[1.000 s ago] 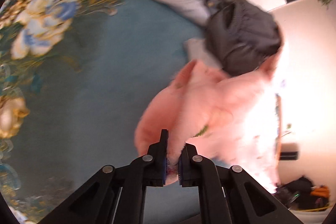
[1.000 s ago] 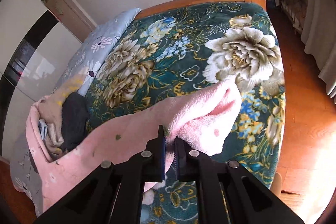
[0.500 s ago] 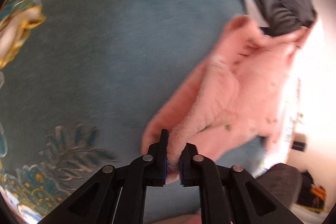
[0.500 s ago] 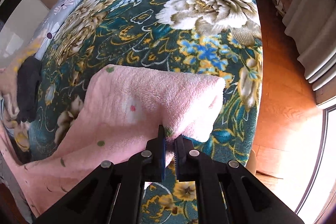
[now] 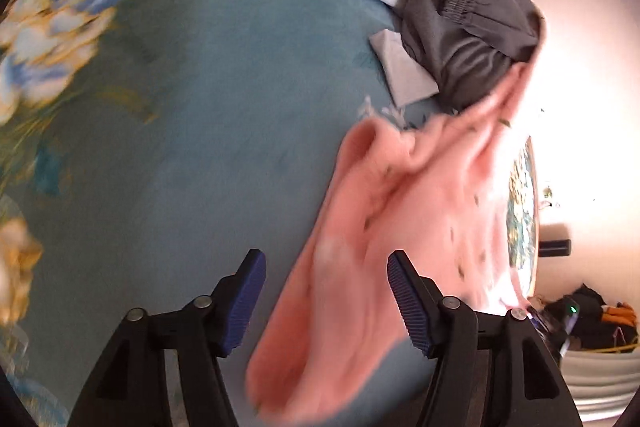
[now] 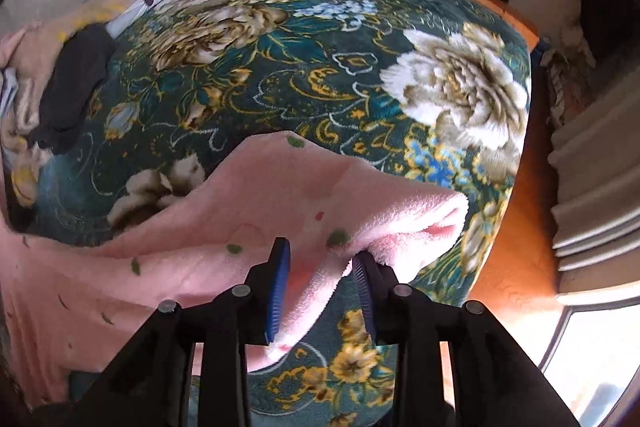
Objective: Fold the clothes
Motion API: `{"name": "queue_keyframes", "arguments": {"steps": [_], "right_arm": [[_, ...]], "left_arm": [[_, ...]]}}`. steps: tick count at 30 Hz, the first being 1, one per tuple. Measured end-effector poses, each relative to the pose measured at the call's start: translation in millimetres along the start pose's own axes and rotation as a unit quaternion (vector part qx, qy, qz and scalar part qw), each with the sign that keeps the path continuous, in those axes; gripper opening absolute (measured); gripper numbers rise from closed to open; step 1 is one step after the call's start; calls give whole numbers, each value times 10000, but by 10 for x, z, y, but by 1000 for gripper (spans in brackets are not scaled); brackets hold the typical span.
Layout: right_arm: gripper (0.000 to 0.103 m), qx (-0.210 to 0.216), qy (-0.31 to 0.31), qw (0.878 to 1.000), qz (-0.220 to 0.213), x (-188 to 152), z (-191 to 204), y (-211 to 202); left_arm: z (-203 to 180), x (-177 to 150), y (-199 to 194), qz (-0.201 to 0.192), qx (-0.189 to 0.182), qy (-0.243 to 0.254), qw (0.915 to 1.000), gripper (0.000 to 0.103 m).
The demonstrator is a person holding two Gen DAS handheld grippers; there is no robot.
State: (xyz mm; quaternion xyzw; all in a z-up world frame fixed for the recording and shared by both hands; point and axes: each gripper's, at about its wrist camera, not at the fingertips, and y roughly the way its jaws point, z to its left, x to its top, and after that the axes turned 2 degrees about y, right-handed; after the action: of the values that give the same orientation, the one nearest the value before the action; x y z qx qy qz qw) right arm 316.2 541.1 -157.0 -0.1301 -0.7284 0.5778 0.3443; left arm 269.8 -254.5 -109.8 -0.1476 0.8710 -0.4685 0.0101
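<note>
The pink fleece garment (image 6: pixel 248 227) lies draped over the near edge of the bed (image 6: pixel 280 75), laid down there so it can be folded flat. The left hand-held gripper (image 5: pixel 326 301) is opening wide, the fleece loose between its pads. The right hand-held gripper (image 6: pixel 322 287) is also opening, still narrow, and a fold of fleece hangs between its jaws, likely just let go.

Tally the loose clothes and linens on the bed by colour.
Pink: 1, the fleece garment
Dark grey: 1, the shorts
Pale blue-grey: 1, a folded cloth
Total: 3
</note>
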Motion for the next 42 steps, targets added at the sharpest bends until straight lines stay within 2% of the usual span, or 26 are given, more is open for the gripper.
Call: {"name": "queue_keyframes", "arguments": {"steps": [2,5,7,11,12,13,14,15,16,19,22,24,25,27,29,31,33,37,39,41,42], "right_arm": [[33,-96,-191,9997,-95,73,17,-105],[33,-91,-61,9997,-214,203,-50,-186],[36,20,193,9998,-40,271,-102,-125],[40,291,1057,9938,178,228,-283,89],[40,421,1272,9907,214,206,-310,138],[40,590,1386,9883,245,204,-276,178],[40,746,1425,9866,270,220,-206,211],[40,902,1464,9847,296,237,-135,245],[40,1057,1435,9836,293,269,-27,262],[42,1661,1075,9800,212,453,515,215],[45,2411,550,9688,174,634,1252,76],[48,2885,116,9573,148,731,1819,-51],[57,3113,-103,9501,171,756,2118,-111],[67,3529,-518,9338,270,766,2722,-221],[70,3833,-872,9186,410,723,3295,-318],[70,3894,-1199,9123,402,668,3794,-414],[70,3766,-1358,9159,299,640,4144,-472],[70,3699,-1091,9220,354,661,4490,-485],[70,3707,-936,9230,430,679,4557,-467],[60,3614,-812,9277,457,677,4602,-448],[38,3585,-783,9290,472,670,4614,-433]], "left_arm": [[-87,143,216,11,46,30,10000,67],[-180,333,515,88,33,-11,10000,67],[-232,443,685,118,-9,-59,9999,67],[-222,466,722,104,5,-111,9999,64],[-213,467,717,72,29,-143,9999,58],[-195,467,695,27,66,-170,9998,43],[-212,483,701,-18,85,-221,9997,35],[-237,504,715,-63,101,-276,9995,17],[-218,508,661,-142,119,-367,9992,10],[-120,471,334,-623,242,-553,9962,10],[53,361,-55,-999,327,-746,9917,10],[195,231,-315,-1037,270,-820,9908,10],[198,206,-344,-1066,174,-840,9906,10],[173,173,-358,-1129,-44,-873,9898,10],[153,116,-496,-1206,-287,-844,9887,10],[105,39,-709,-1285,-395,-617,9890,10],[54,-33,-864,-1306,-537,-413,9891,10],[23,-178,-1060,-1245,-905,-262,9877,9],[12,-196,-1024,-1156,-1048,-302,9873,9],[38,-243,-1048,-1104,-1119,-308,9871,9],[48,-258,-1049,-1081,-1127,-318,9872,9]]}}
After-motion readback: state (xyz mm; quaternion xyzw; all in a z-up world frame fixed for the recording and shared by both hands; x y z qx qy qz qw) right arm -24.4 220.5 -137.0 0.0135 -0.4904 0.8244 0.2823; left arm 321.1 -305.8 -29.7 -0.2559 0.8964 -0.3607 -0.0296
